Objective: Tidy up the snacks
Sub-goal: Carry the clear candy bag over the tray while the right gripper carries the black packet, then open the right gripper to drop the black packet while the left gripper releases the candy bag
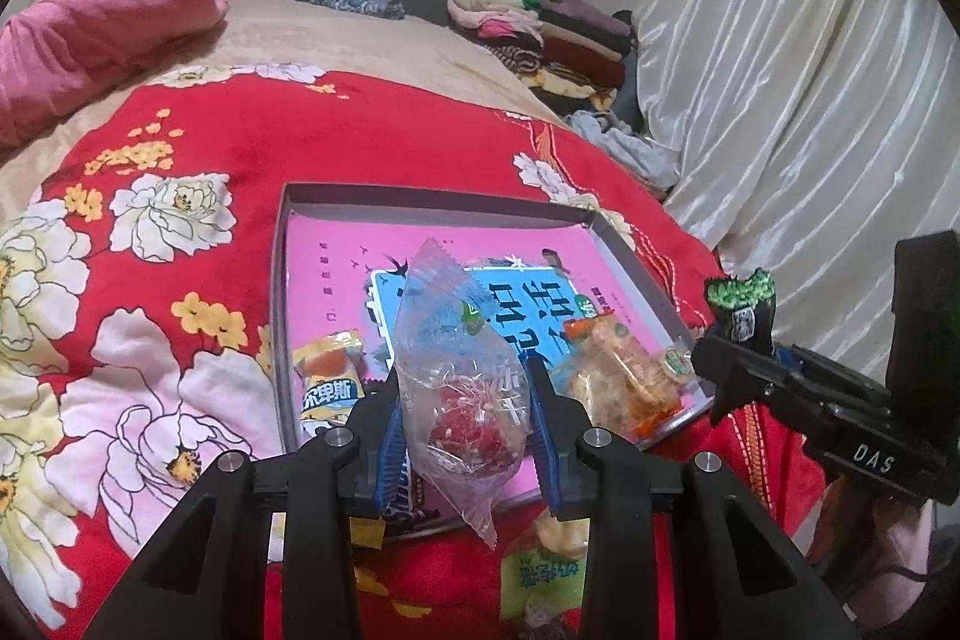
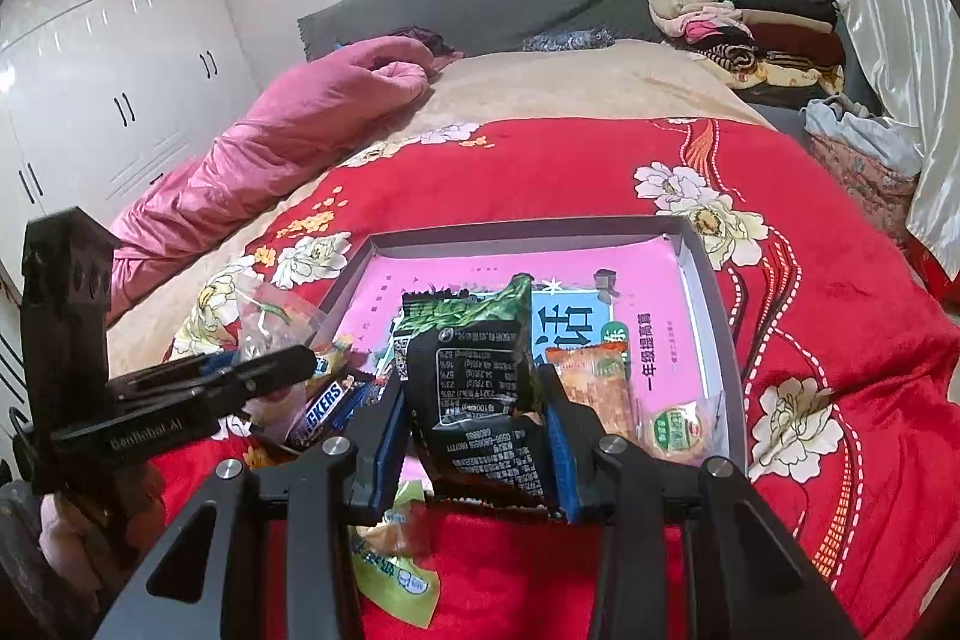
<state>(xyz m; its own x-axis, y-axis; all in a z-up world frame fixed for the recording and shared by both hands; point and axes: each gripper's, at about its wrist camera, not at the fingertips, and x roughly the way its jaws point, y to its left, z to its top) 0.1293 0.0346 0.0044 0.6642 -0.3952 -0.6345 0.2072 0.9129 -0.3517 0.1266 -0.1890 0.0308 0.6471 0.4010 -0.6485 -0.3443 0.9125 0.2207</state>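
Note:
A shallow grey box [image 1: 420, 196] [image 2: 708, 256] with a pink and blue printed bottom lies on the red flowered bedspread. My left gripper [image 1: 465, 388] is shut on a clear bag with a red sweet [image 1: 462, 370] and holds it over the box's near edge. My right gripper [image 2: 474, 400] is shut on a black and green snack packet [image 2: 474, 370], also above the box's near edge; it shows in the left wrist view [image 1: 741, 304]. In the box lie an orange cracker packet [image 1: 624, 370] [image 2: 600, 376], a yellow snack [image 1: 330, 370] and a Snickers bar [image 2: 327, 403].
A green packet [image 1: 540, 580] [image 2: 396, 574] lies on the bedspread just in front of the box. A pink quilt [image 2: 270, 142] lies at the left, folded clothes [image 2: 744, 16] are stacked by the headboard, and a white curtain [image 1: 810, 70] hangs at the right.

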